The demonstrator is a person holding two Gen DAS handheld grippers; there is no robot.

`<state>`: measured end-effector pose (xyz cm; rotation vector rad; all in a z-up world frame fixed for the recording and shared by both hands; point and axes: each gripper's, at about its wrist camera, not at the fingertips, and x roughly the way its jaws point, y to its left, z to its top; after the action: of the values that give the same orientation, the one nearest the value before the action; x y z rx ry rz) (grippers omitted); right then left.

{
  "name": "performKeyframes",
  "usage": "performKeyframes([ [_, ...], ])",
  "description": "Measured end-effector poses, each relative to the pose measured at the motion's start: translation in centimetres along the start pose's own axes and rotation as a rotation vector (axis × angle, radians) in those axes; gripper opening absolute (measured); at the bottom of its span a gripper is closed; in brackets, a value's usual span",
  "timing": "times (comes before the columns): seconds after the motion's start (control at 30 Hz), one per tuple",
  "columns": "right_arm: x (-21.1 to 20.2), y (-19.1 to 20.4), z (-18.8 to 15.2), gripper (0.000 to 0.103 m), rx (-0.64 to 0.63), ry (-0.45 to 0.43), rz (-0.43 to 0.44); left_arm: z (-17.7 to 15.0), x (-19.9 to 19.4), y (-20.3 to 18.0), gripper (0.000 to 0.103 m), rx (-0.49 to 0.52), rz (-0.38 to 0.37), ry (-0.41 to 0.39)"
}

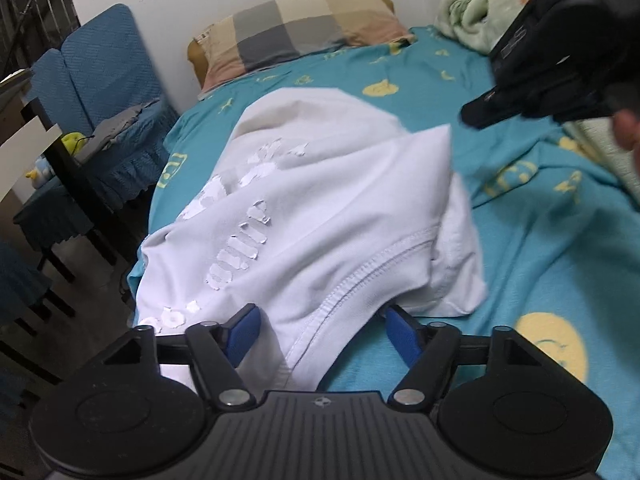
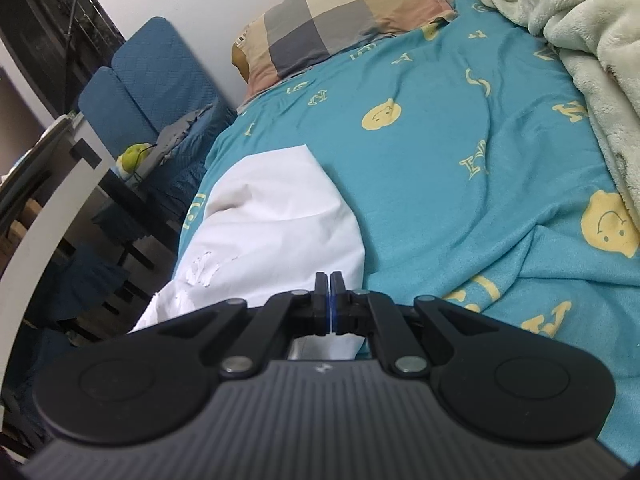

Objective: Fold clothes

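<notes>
Lying on bed [image 1: 520,240]: white T-shirt [image 1: 320,208], soft, limp; grasp stitched hem. Left hand-held gripper [image 1: 324,332] released astride it; right hand-held gripper [image 2: 330,300] clenched, empty.

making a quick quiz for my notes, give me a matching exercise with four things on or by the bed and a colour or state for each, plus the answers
Things:
1. shirt
2. pillow
3. bed sheet
4. right gripper

Descriptions:
A. teal with yellow smiley faces and letters
B. fingers closed together
C. white, lying crumpled on the bed
D. checked in grey, beige and pink, at the wall

Pairs: 1-C, 2-D, 3-A, 4-B
</notes>
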<state>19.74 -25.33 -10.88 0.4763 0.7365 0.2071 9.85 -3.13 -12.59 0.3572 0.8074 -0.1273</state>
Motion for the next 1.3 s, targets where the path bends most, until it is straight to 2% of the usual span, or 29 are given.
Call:
performKeyframes([
  [0.03, -0.2, -0.1, 0.1, 0.004, 0.009, -0.006, 0.011, -0.1, 0.2, 0.3, 0.051, -0.012, 0.002, 0.002],
  [0.07, -0.3, -0.2, 0.2, 0.004, 0.021, -0.012, 0.026, -0.2, 0.3, 0.7, 0.045, -0.029, 0.002, 0.002],
  [0.13, -0.6, -0.2, 0.3, 0.005, 0.037, -0.019, 0.057, -0.2, 0.2, 1.7, 0.019, -0.074, -0.008, -0.004],
  [0.23, -1.1, 0.4, 0.1, 0.005, 0.023, -0.034, 0.082, -0.2, -0.9, 3.5, 0.012, -0.183, -0.051, -0.037],
  [0.37, -1.6, 1.3, -0.2, 0.006, 0.003, -0.038, 0.138, -0.2, -3.8, 5.8, 0.01, -0.342, -0.14, -0.123],
  [0.57, -3.2, 3.2, -0.6, 0.006, -0.063, -0.043, 0.261, 0.1, -8.2, 8.8, 0.01, -0.496, -0.239, -0.3],
  [0.73, -4.3, 5.4, -1.3, 0.006, -0.137, -0.018, 0.354, -0.5, -9.8, 12.2, 0.01, -0.652, -0.273, -0.362],
  [0.93, -4.1, 9.4, -3.9, 0.006, -0.32, 0.055, 0.42, -1.4, -9.5, 14.9, 0.01, -0.781, -0.294, -0.372],
  [1.1, -3.6, 12.7, -6.3, 0.006, -0.507, 0.073, 0.406, -2.0, -8.3, 16.6, 0.01, -0.849, -0.267, -0.341],
  [1.3, -3.1, 14.1, -8.1, 0.006, -0.617, 0.068, 0.347, -2.4, -6.4, 17.2, 0.01, -0.879, -0.239, -0.287],
])
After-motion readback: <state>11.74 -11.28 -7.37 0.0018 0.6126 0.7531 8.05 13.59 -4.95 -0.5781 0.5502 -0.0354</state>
